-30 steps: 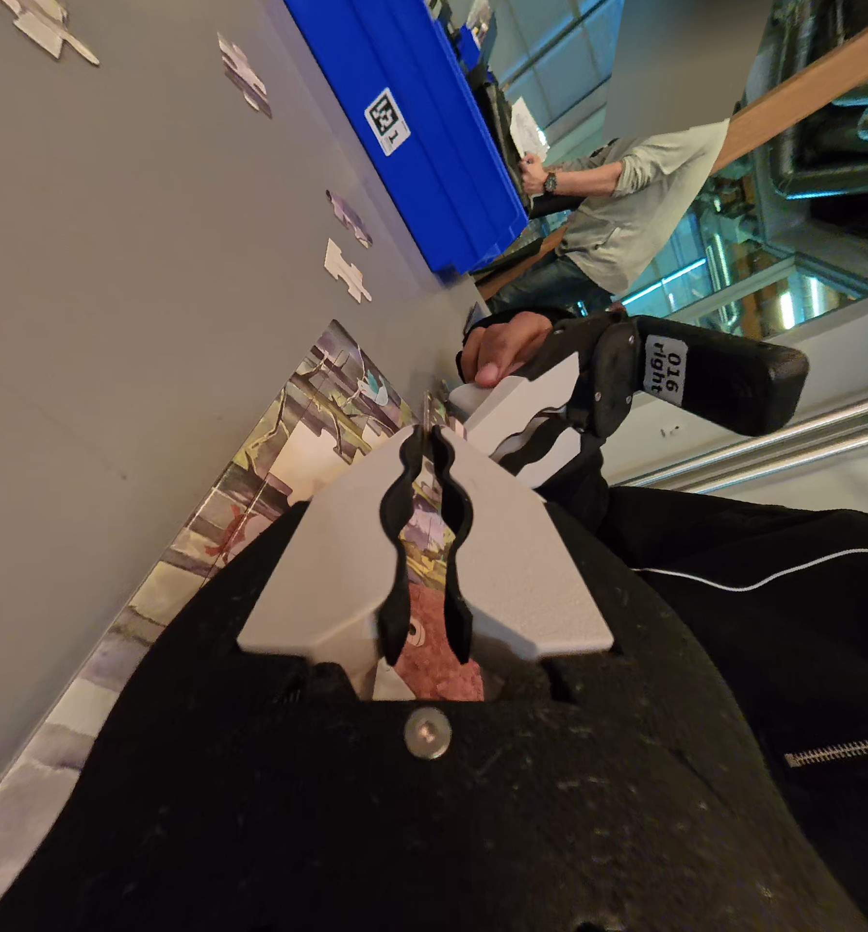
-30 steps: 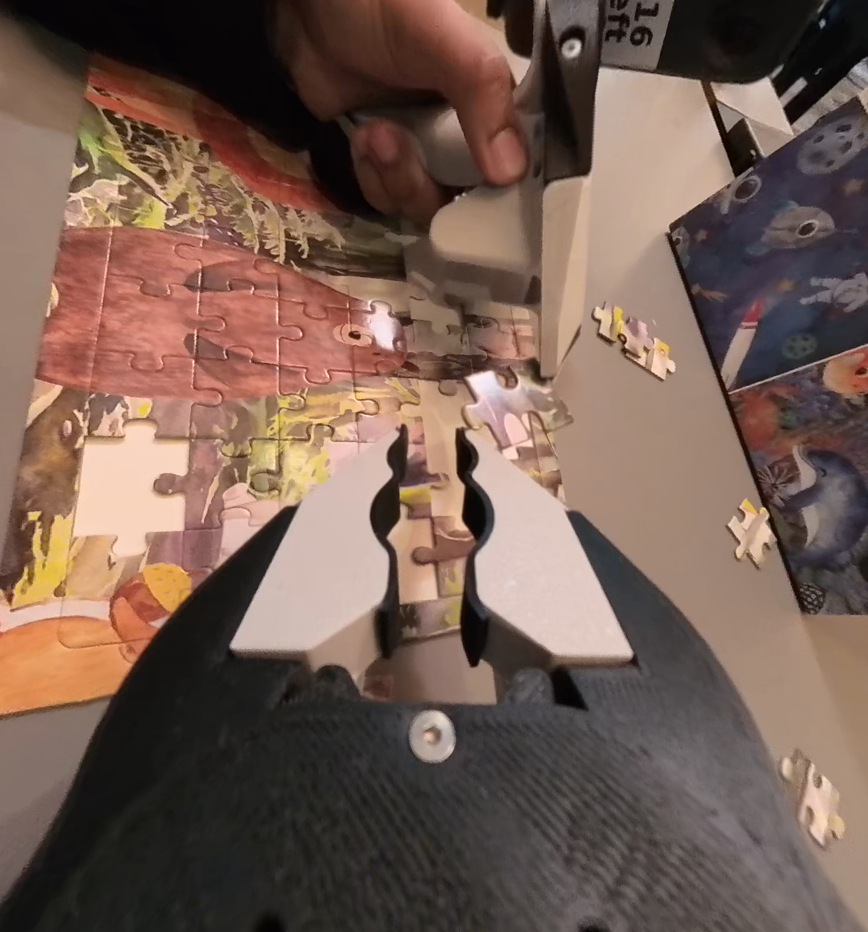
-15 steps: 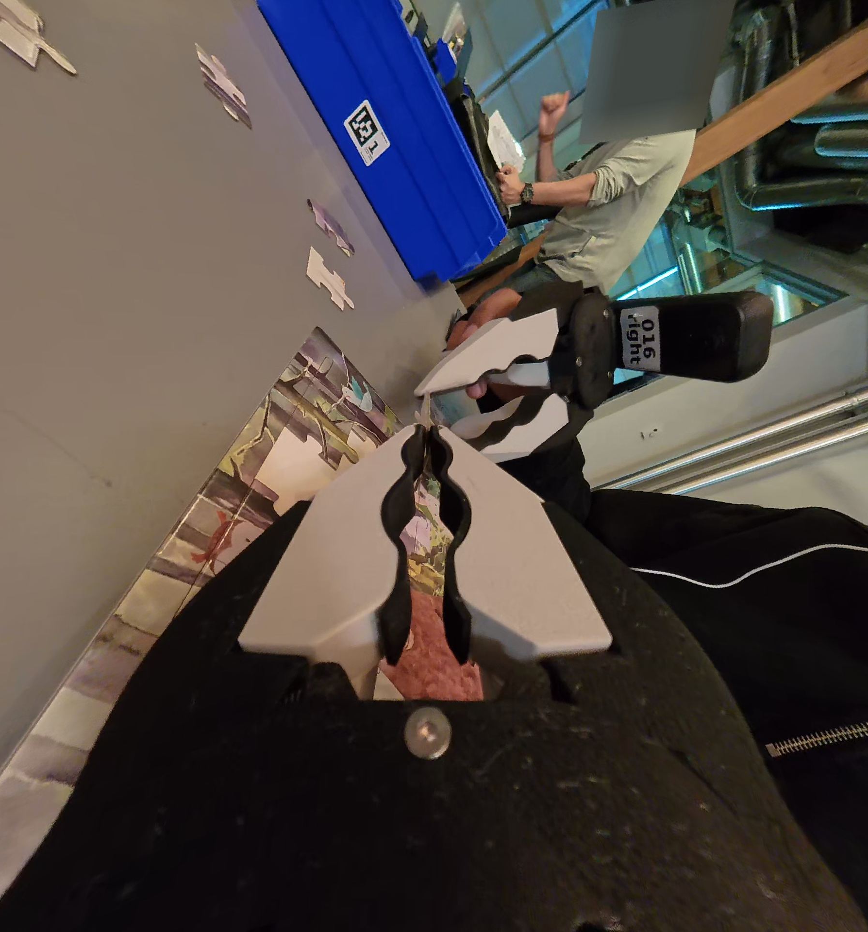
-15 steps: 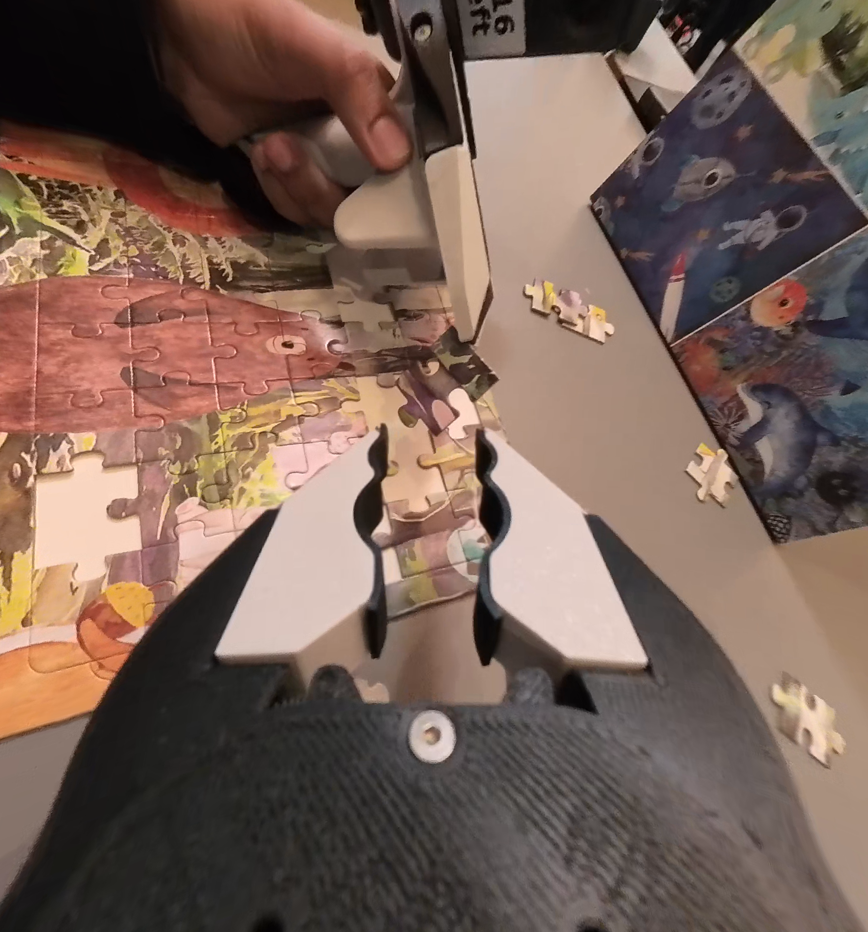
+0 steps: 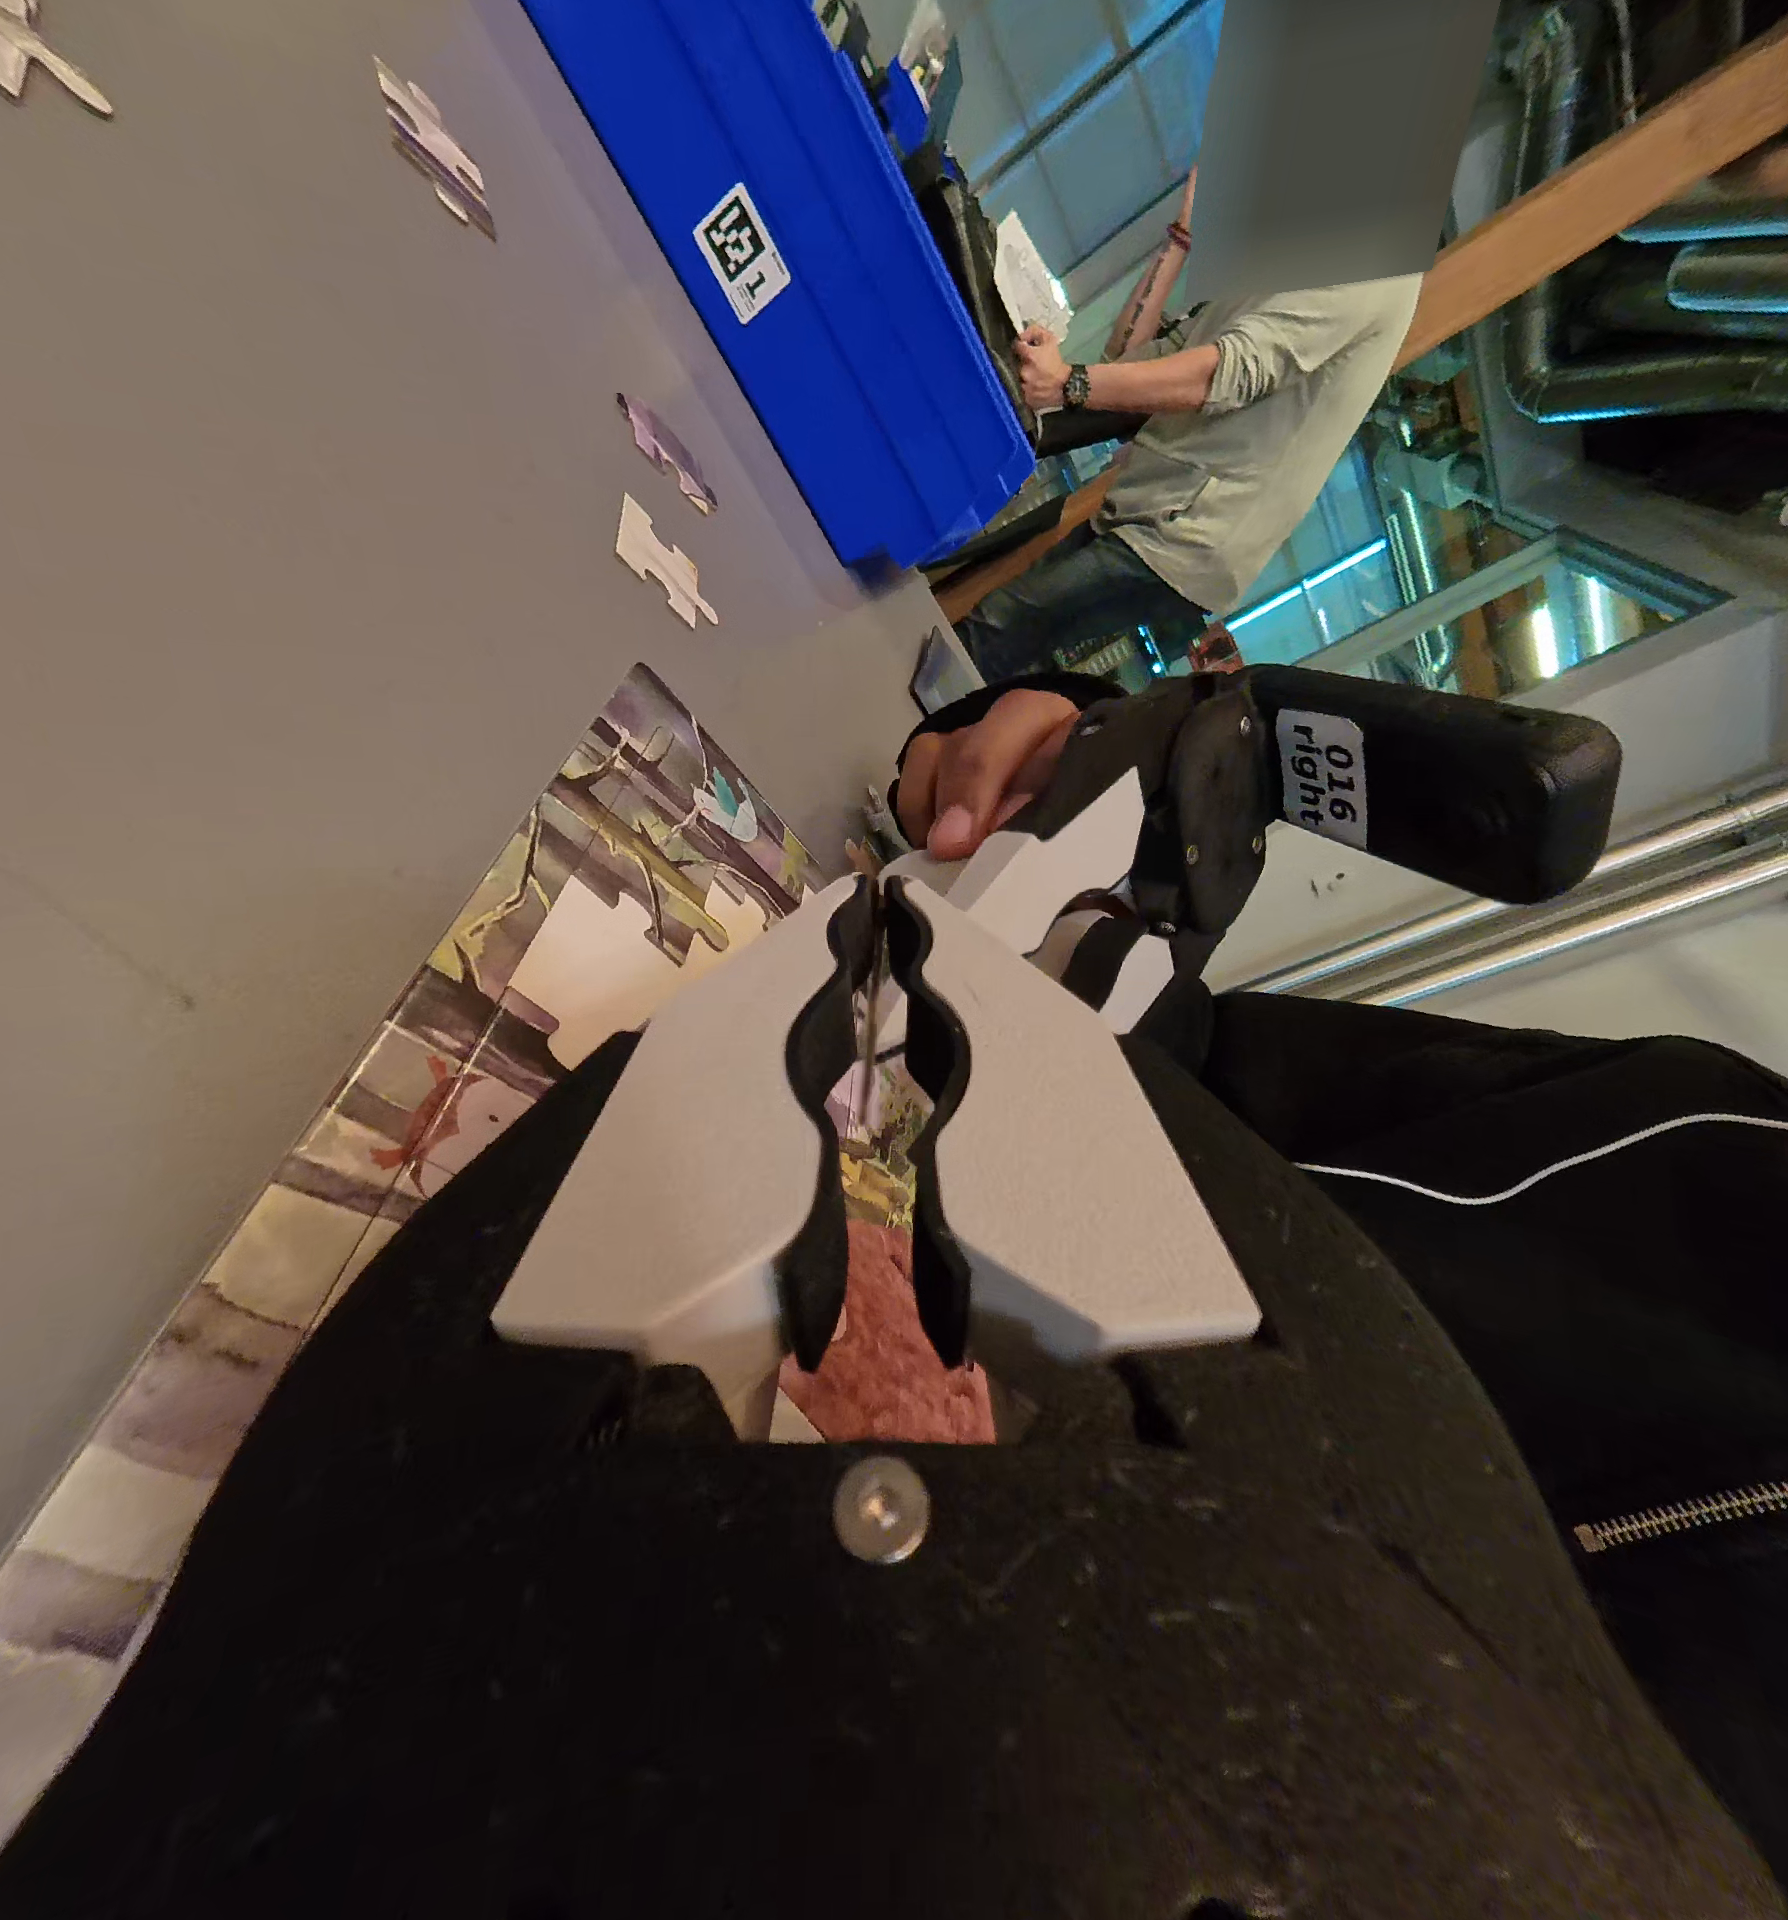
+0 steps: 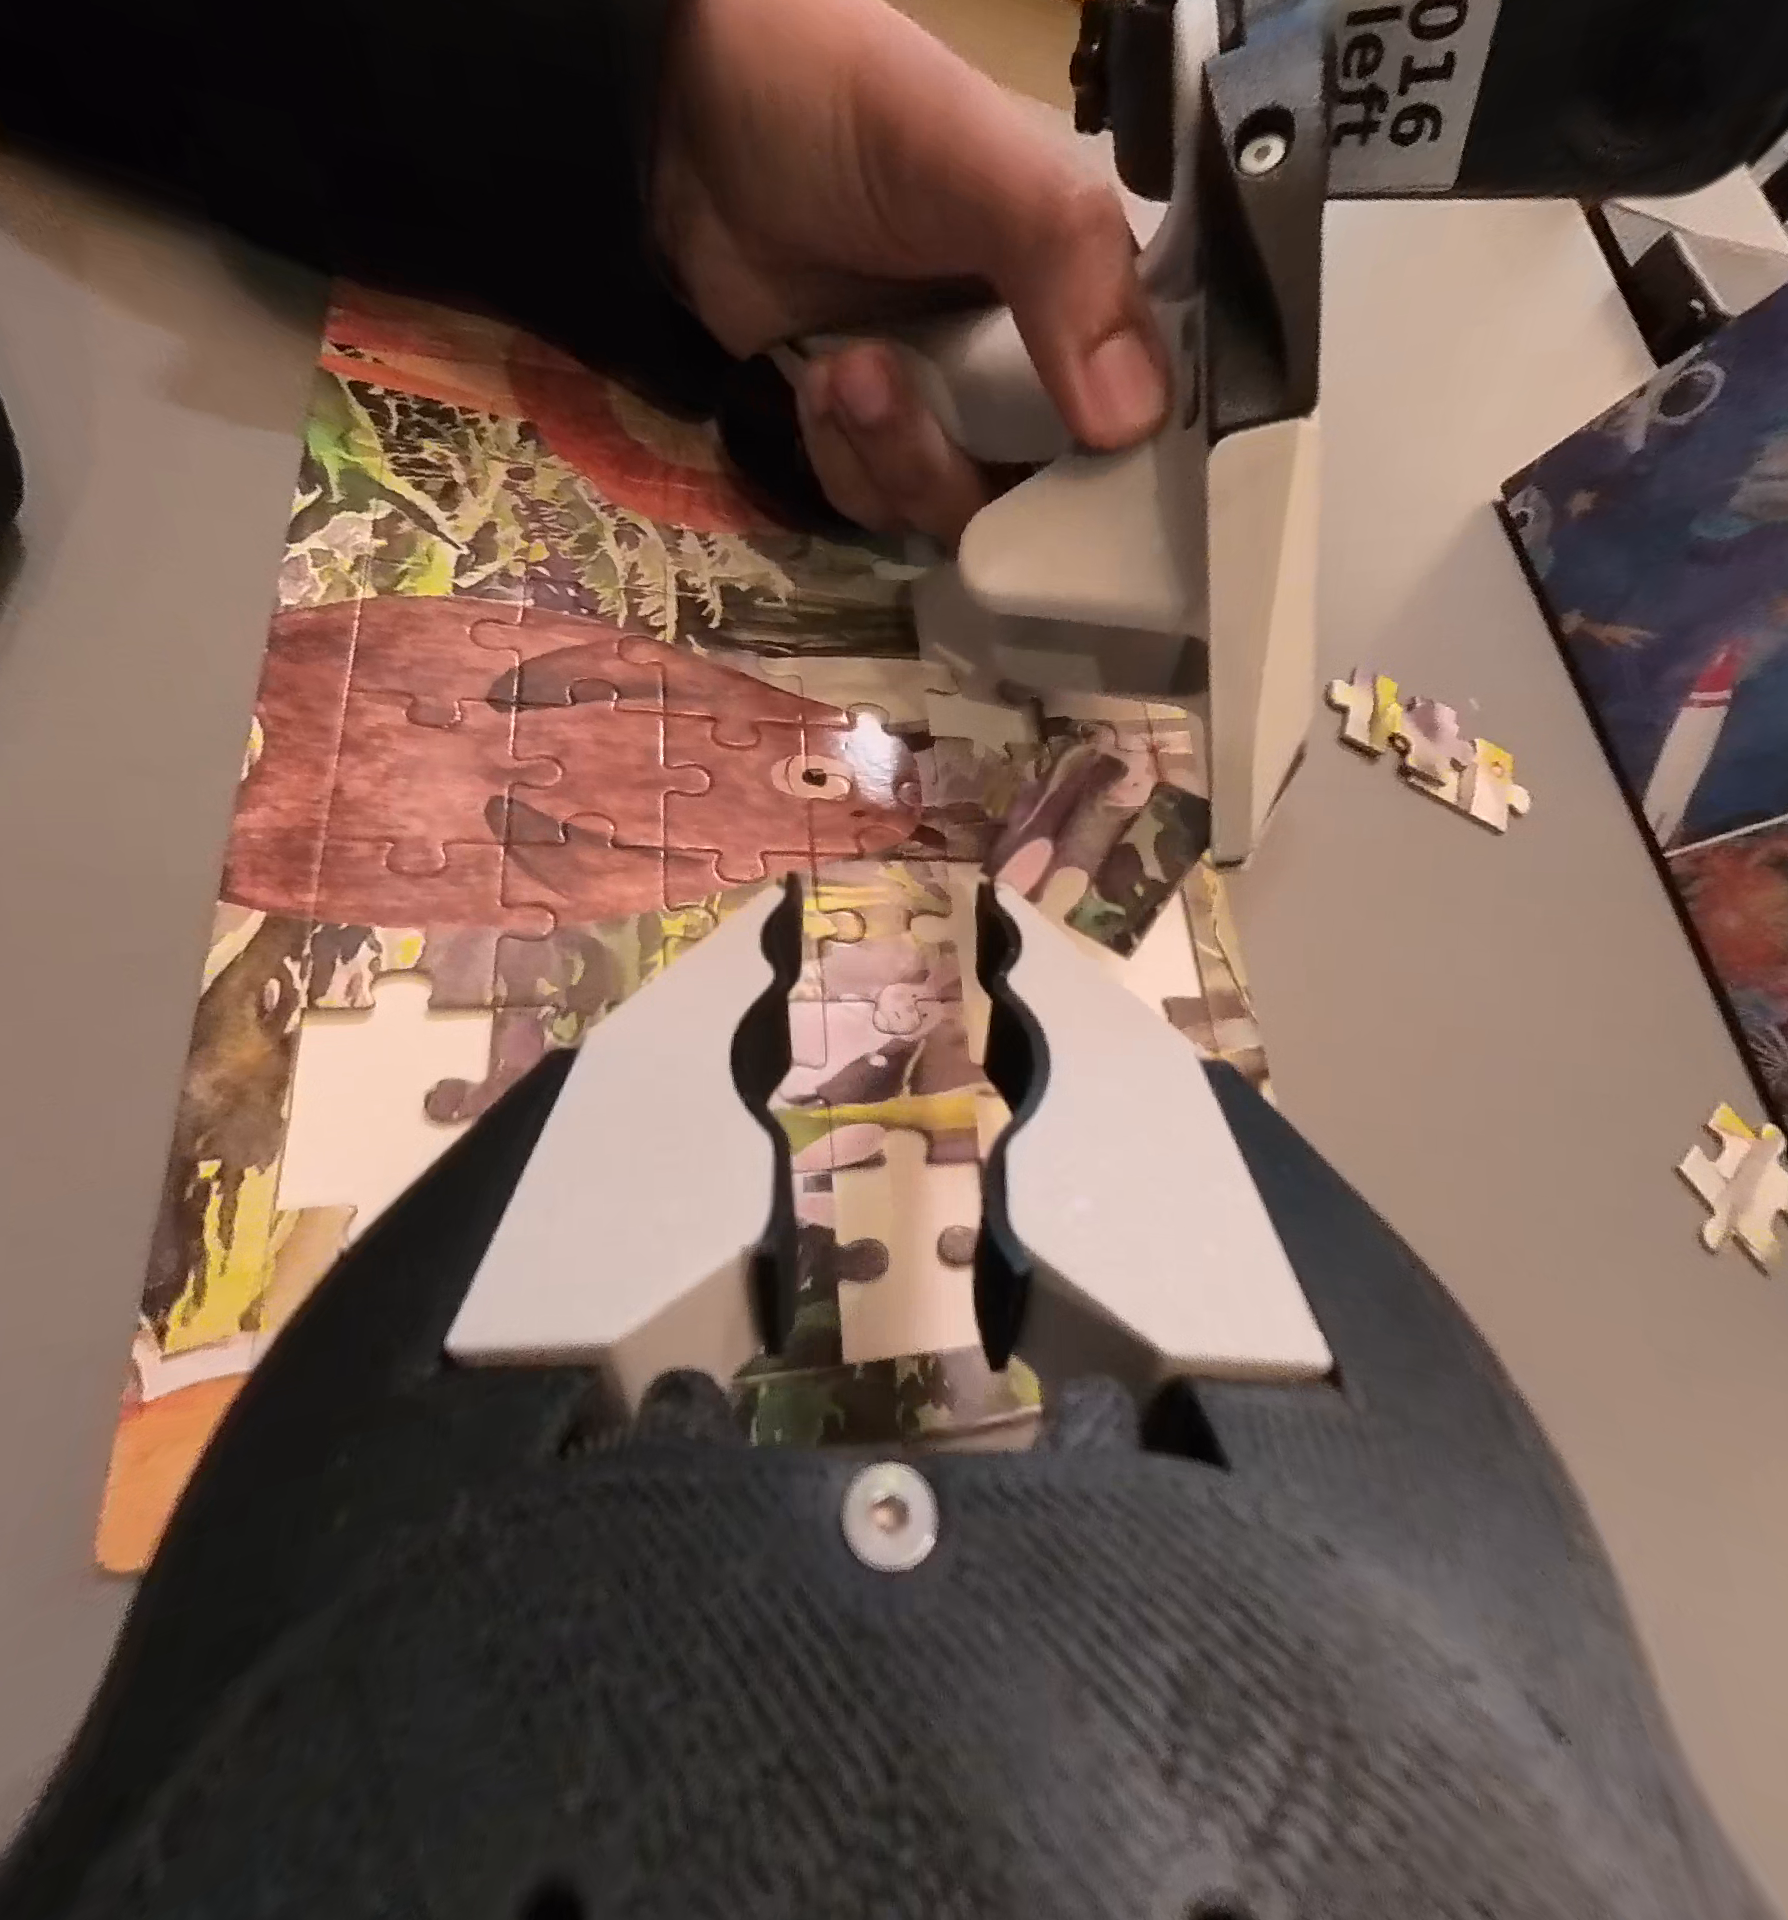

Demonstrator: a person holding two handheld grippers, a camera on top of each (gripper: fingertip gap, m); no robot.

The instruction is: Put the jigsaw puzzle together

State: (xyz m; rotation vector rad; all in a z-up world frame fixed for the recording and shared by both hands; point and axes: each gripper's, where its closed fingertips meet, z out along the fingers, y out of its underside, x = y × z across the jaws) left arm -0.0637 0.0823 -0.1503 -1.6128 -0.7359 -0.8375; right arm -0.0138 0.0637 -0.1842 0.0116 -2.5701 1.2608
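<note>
Puzzle lies flat on the grey bench, mostly assembled, with pale gaps showing where pieces are missing near its left side and its right edge. The left gripper has its jaws pinched almost together on a thin puzzle piece, seen edge-on between the fingertips. From the right wrist view that held piece hangs tilted over the puzzle's right edge, just above one of the gaps, with the left gripper's white finger standing beside it and a hand wrapped round the handle. The right gripper hovers over the lower middle of the puzzle with its jaws parted and nothing between them.

Loose pieces are scattered on the bench: a joined pair just right of the puzzle, a single one nearer the finished space-themed puzzles. Farther off, more pieces lie near a blue bin, and a person stands behind it.
</note>
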